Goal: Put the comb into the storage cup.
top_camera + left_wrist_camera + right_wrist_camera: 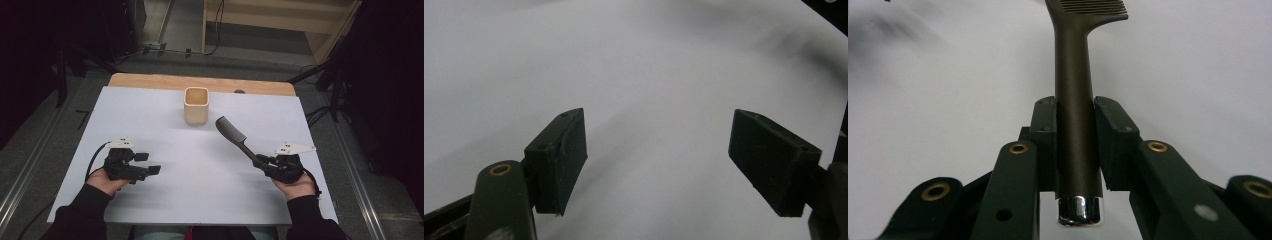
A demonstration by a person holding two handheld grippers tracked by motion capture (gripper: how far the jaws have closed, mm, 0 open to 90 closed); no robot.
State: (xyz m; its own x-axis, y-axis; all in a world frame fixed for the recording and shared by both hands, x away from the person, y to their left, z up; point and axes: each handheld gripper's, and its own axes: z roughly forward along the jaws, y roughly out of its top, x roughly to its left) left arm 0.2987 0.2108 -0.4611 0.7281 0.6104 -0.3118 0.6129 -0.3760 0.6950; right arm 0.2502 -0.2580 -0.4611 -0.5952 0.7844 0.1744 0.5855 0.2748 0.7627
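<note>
No brand, label or readable writing shows on any of the things here; the nearest to markings are small dark dots on the grey three-cornered plates atop the two grippers, too small to read

The right gripper [261, 161] is clamped on a dark brown comb [236, 136]: in the right gripper view its two pads press the round handle [1074, 115] from both sides, with the handle's shiny metal end cap [1080, 210] sticking out behind the jaws and the teeth [1093, 7] at the top edge. In the high view the comb slants up and away from the hand, toothed end toward the middle of the table, near a pale wooden cup [196, 106] but apart from it. The cup stands upright toward the far side of the table, square-mouthed with rounded corners, and its inside is not visible enough to judge

The left gripper [148, 163] rests low at the near left, jaws spread wide with nothing but bare surface between the pads [559, 160]

The work surface is a plain white sheet [150, 115], matte and unmarked, laid over a wooden table whose light brown edge [200, 82] shows along the far side. Around it the room is dim: grey floor, black cables [320, 117] trailing at the right, dark stands at both sides, and a light wooden structure [280, 20] beyond the table. Dark sleeves come in from the bottom edge
</note>
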